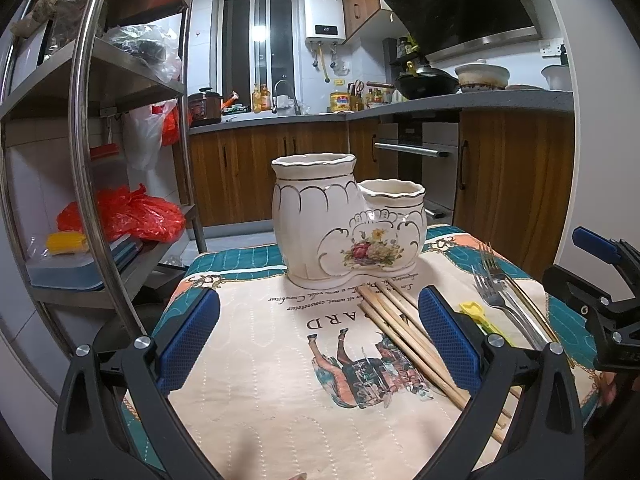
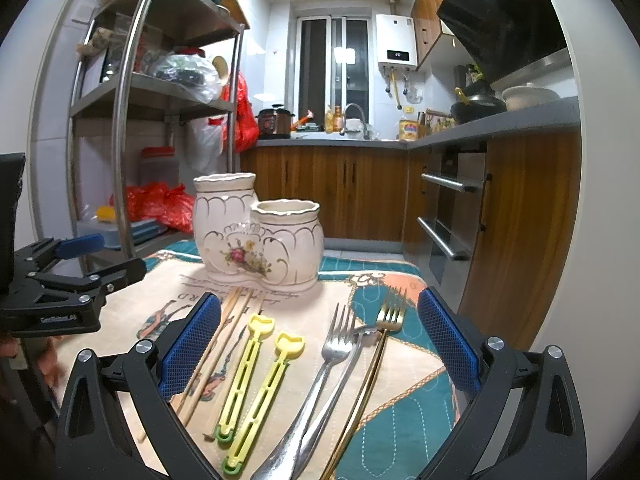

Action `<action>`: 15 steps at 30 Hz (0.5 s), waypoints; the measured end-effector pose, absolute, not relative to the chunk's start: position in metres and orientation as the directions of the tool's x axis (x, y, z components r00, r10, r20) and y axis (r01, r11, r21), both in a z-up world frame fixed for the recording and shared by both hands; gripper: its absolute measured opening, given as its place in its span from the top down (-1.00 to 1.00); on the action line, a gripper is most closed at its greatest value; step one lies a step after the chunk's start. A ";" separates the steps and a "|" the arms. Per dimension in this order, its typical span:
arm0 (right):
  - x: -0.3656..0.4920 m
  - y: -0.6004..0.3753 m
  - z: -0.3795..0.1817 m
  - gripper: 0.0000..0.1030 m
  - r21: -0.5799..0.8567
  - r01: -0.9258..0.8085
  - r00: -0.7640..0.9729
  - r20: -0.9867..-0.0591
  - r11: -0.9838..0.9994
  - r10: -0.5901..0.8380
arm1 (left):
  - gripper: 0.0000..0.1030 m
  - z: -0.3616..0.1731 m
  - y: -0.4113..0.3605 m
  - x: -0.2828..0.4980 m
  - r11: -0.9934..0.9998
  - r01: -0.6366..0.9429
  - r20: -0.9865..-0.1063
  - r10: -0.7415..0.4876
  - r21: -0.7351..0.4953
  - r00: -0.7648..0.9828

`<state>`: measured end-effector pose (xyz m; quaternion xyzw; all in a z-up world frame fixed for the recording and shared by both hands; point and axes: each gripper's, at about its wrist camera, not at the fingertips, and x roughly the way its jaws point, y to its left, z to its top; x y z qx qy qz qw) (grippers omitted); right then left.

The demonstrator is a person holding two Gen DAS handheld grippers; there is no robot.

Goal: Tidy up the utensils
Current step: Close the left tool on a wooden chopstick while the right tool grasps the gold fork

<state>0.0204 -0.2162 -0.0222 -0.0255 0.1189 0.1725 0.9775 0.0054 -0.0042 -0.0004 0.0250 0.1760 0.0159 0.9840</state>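
A cream ceramic two-pot holder (image 1: 344, 220) (image 2: 256, 236) with a flower print stands empty at the far side of the cloth. Several wooden chopsticks (image 1: 404, 332) (image 2: 216, 352) lie in front of it. Two yellow-green plastic clips (image 2: 256, 384) lie beside them. Two silver forks (image 2: 332, 364) and a gold fork (image 2: 390, 314) lie to the right; the forks also show in the left view (image 1: 500, 300). My left gripper (image 1: 318, 338) is open above the cloth, left of the chopsticks. My right gripper (image 2: 318, 338) is open above the clips and forks.
A printed cloth (image 1: 256, 360) covers the small table. A steel shelf rack (image 1: 84, 160) with bags and boxes stands close on the left. Wooden kitchen cabinets (image 2: 352, 196) and an oven (image 2: 452, 216) stand behind and right.
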 end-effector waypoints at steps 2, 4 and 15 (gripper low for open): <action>0.020 -0.216 -0.022 -0.90 -0.004 -0.344 0.911 -0.242 0.939 0.333 | -0.90 0.002 -0.004 0.009 0.998 -0.029 -0.361 0.047 0.056 0.932; 0.020 -0.214 -0.023 -0.90 0.009 -0.341 0.910 -0.247 0.940 0.333 | -0.90 0.005 -0.005 0.013 0.999 -0.017 -0.389 0.033 0.044 0.921; 0.033 -0.234 -0.013 -0.90 0.076 -0.212 0.895 -0.384 0.974 0.225 | -0.89 -0.014 -0.015 0.049 0.999 0.018 -0.667 0.005 0.027 0.745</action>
